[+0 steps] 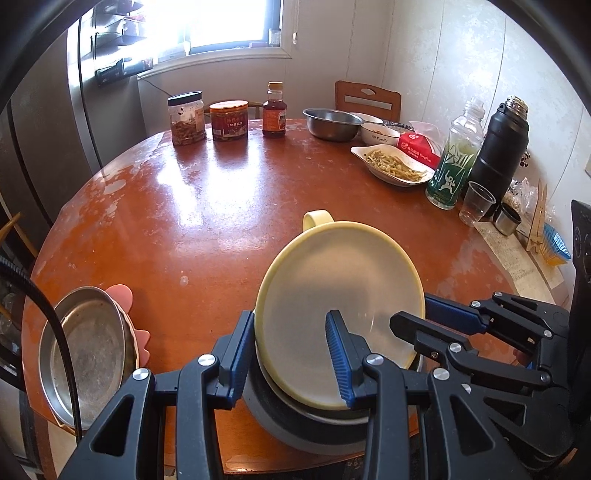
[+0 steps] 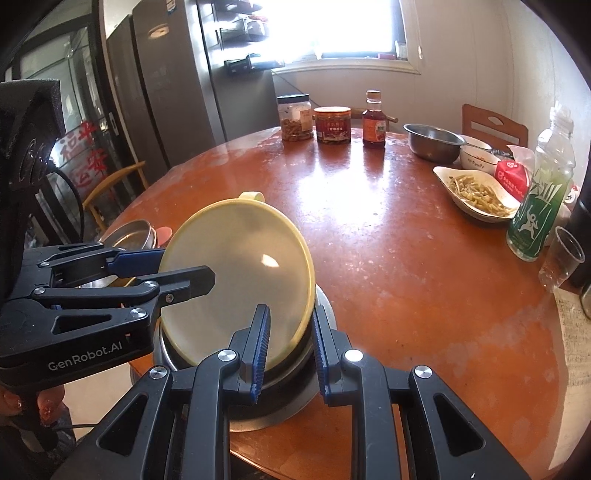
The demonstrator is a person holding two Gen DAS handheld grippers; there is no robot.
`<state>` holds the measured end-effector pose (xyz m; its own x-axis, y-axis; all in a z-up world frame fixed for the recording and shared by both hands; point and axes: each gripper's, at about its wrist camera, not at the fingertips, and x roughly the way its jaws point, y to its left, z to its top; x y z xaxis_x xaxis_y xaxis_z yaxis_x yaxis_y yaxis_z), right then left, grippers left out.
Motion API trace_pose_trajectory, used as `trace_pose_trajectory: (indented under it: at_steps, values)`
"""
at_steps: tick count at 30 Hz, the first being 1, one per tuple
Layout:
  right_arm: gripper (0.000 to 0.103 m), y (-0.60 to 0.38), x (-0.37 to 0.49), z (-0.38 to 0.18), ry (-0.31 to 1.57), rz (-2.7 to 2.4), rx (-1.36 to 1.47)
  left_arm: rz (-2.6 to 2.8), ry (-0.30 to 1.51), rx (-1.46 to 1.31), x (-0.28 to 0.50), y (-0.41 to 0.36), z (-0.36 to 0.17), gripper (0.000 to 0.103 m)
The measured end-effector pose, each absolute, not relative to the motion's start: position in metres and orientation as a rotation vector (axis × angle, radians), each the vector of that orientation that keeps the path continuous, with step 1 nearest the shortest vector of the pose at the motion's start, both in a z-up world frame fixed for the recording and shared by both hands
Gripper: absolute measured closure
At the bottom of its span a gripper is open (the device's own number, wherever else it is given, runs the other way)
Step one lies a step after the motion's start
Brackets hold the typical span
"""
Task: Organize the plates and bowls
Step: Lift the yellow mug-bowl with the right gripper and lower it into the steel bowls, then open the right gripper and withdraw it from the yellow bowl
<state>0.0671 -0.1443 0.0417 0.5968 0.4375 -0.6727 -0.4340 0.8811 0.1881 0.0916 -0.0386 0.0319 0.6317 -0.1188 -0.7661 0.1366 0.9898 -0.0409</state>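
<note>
- Yellow plate (image 1: pixel 332 306) w/ loop handle: tilted, lower edge resting in the grey bowl (image 1: pixel 295 424) at near edge of the table (image 1: pixel 221 206).
- Left gripper (image 1: pixel 286 362): fingers (image 1: pixel 236 354) narrow, closed on plate's near-left rim; one finger outside the rim, the other on plate's face.
- Right gripper (image 2: pixel 290 354): fingers (image 2: pixel 258 350) narrow, closed on plate's lower-right rim, one on the face, one behind the rim.
- Both grippers hold the same plate from opposite sides; each shows in the other's wrist view.
- Steel plate (image 1: pixel 85 350): left of the bowl at table edge, tilted, sitting on a pink piece (image 1: pixel 123 299); apart from the yellow plate.
- Far side of table, l. to r.: black-lid jar (image 1: pixel 186 118), red-label jar (image 1: pixel 229 120), sauce bottle (image 1: pixel 274 110).
- Right side: steel bowl (image 1: pixel 332 123), white bowl (image 1: pixel 378 133) touching it, white dish (image 1: pixel 393 164) of pale strips just in front.
- Far right: green-label bottle (image 1: pixel 454 162), black flask (image 1: pixel 498 147), clear cup (image 1: pixel 476 208), red packet (image 1: pixel 417 146).
- Bkgd: window (image 1: pixel 225 22), chair (image 1: pixel 367 99) behind the table, fridge (image 2: pixel 177 74) at left.
</note>
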Motion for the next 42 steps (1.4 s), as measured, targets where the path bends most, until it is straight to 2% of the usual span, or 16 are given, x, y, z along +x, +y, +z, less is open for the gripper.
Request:
trace_pose_trajectory:
  at_steps: [25, 34, 36, 42]
  values:
    - [0.077, -0.151, 0.064, 0.045, 0.788, 0.505, 0.017, -0.162, 0.872, 0.003, 0.082, -0.034, 0.035, 0.064]
    - [0.064, -0.157, 0.061, 0.051, 0.779, 0.484, 0.051, -0.151, 0.86, 0.004, 0.079, -0.032, 0.04, 0.063]
    - [0.05, -0.159, 0.06, 0.053, 0.772, 0.475, 0.061, -0.146, 0.859, 0.004, 0.077, -0.031, 0.041, 0.063]
    - [0.043, -0.161, 0.058, 0.058, 0.762, 0.462, 0.07, -0.12, 0.848, 0.005, 0.073, -0.027, 0.045, 0.061]
